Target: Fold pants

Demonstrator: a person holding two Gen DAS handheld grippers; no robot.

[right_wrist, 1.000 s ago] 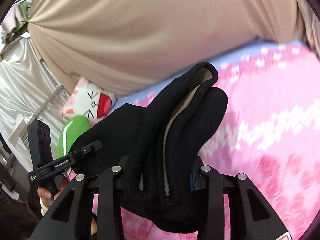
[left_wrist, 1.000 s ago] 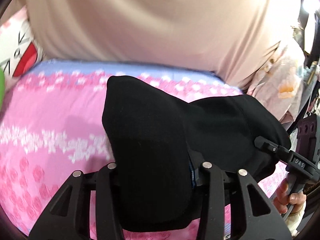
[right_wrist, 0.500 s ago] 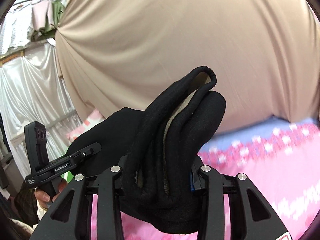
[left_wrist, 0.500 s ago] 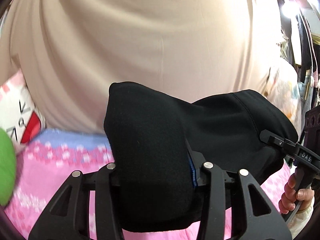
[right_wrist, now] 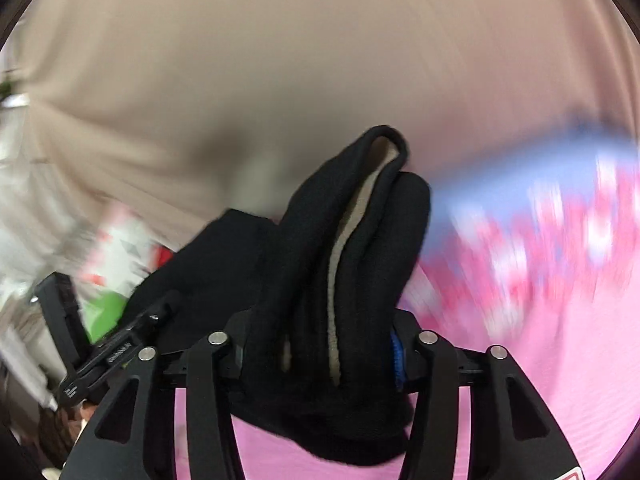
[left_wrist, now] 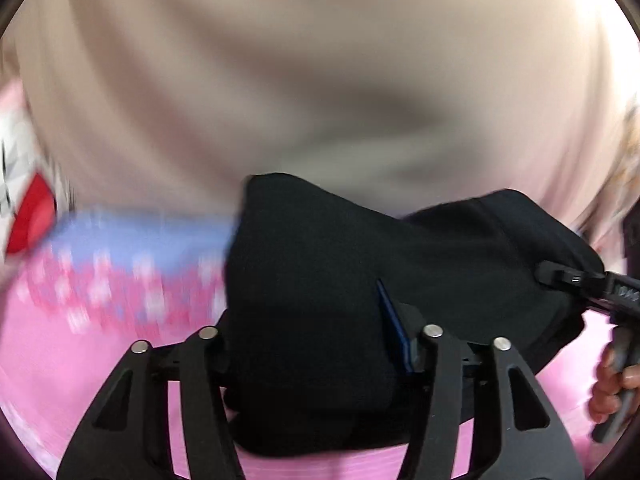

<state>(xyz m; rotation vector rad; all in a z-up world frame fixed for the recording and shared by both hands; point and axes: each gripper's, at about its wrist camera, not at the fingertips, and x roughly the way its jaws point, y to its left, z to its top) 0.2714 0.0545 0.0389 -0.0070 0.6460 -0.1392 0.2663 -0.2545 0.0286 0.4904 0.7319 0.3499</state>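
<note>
- Here: black pants (left_wrist: 320, 320) bunched thick between the fingers of the left gripper (left_wrist: 316, 340), jaws pinching the fabric on both sides, blue pad showing on the right finger (left_wrist: 394, 328).
- From the left claw rightward: same dark cloth stretching across to the right gripper (left_wrist: 576, 280), seen side-on there with its tip against the cloth edge.
- Below and right of that: the person's right hand (left_wrist: 612, 384) wrapped around the handle.
- In the right wrist view: pants (right_wrist: 340, 280) standing up as a folded wad between the claw's fingers, tan lining showing in the crease, right gripper (right_wrist: 320, 344) clamped on it.
- Left of that claw: cloth running down to the left gripper (right_wrist: 160, 312), tip against the fabric; grip itself hidden from this side.
- Under both claws: pink bedspread (left_wrist: 80, 360), floral band and blue strip further ahead, blurred.
- Beyond both claws: beige curtain (left_wrist: 320, 80) filling the upper field.
- Far left of the left claw: white-and-red plush (left_wrist: 28, 208), smeared by motion.
- Left of the right claw: green object (right_wrist: 102, 316), too blurred to identify.
</note>
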